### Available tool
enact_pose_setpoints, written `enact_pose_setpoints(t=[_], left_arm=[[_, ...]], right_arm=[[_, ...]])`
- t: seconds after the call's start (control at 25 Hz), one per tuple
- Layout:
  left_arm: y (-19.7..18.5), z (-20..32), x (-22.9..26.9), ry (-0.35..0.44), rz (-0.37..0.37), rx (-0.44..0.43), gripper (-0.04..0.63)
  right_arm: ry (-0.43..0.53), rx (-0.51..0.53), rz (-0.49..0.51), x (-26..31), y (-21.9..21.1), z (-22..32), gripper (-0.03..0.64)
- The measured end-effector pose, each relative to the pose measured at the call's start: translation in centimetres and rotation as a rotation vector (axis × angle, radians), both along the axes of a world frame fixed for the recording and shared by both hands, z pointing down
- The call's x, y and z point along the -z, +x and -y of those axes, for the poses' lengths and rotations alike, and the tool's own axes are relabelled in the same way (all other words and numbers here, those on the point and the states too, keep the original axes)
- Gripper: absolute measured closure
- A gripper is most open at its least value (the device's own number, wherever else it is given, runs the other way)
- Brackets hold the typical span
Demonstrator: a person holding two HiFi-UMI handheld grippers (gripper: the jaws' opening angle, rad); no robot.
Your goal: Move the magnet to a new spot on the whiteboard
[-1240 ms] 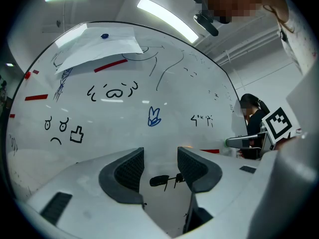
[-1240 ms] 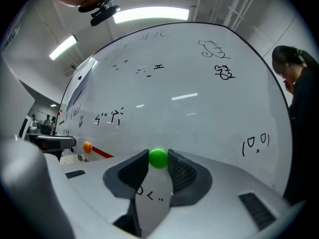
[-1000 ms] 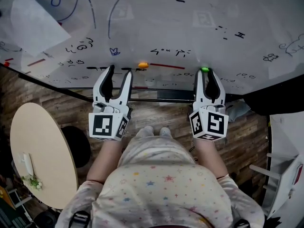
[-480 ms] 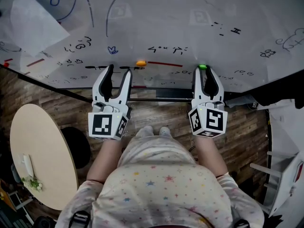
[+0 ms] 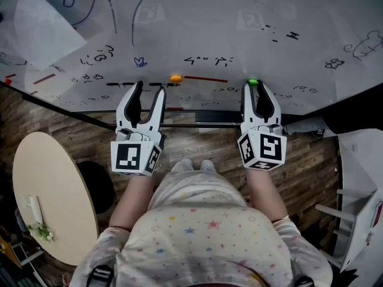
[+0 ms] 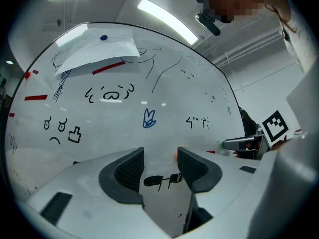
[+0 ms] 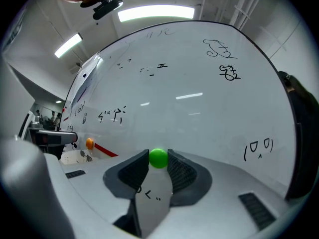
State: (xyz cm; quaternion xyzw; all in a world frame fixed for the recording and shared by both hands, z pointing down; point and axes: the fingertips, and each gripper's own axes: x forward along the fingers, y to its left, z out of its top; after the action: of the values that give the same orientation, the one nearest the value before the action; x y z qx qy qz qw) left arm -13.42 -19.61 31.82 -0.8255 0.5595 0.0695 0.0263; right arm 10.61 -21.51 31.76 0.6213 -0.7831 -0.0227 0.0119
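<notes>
One white, doodle-covered whiteboard (image 5: pixel 191 28) ahead. Left hand-held gripper (image 6: pixel 160 158): jaws wide apart, empty, only bare board between them. Small orange round magnet (image 5: pixel 176 78) sits just right of its tip and could get nudged. Right hand-held gripper (image 7: pixel 158 161): jaws drawn in on the small green round magnet (image 7: pixel 159 158), apparently against the board, pinched at the very tips. Risk: with so shallow a hold, the board's pull may pop it loose on lifting. Dragging could smear ink.

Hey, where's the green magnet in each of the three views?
Head view: green magnet at the right gripper's tips, right of centre.
Left gripper view: tiny green speck, right of middle.
Right gripper view: centre, gripped between the tips.
Shared landmark: the black scribble.
</notes>
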Motion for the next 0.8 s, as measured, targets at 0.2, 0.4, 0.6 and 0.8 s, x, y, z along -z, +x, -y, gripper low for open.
enact_pose_setpoints(t=[0.2,0.4,0.6,0.8], left_arm=[[0.3,-0.1,-0.1,-0.003,0.001,-0.006,0.405],[0.6,-0.2,0.1,0.001,0.003,-0.015,0.405],[1.0,-0.3,0.2,0.001,0.001,-0.026,0.405],[1.2,-0.5,0.3,0.003,0.002,-0.033,0.405]], right_arm=[[0.003,0.008,-0.008,0.2,-0.1,-0.2,0.500],[0.013,0.018,-0.022,0.3,-0.3,-1.0,0.502],[0.012,0.017,-0.021,0.5,-0.2,-1.4,0.502],[0.017,0.020,-0.021,0.8,-0.1,-1.7,0.502]])
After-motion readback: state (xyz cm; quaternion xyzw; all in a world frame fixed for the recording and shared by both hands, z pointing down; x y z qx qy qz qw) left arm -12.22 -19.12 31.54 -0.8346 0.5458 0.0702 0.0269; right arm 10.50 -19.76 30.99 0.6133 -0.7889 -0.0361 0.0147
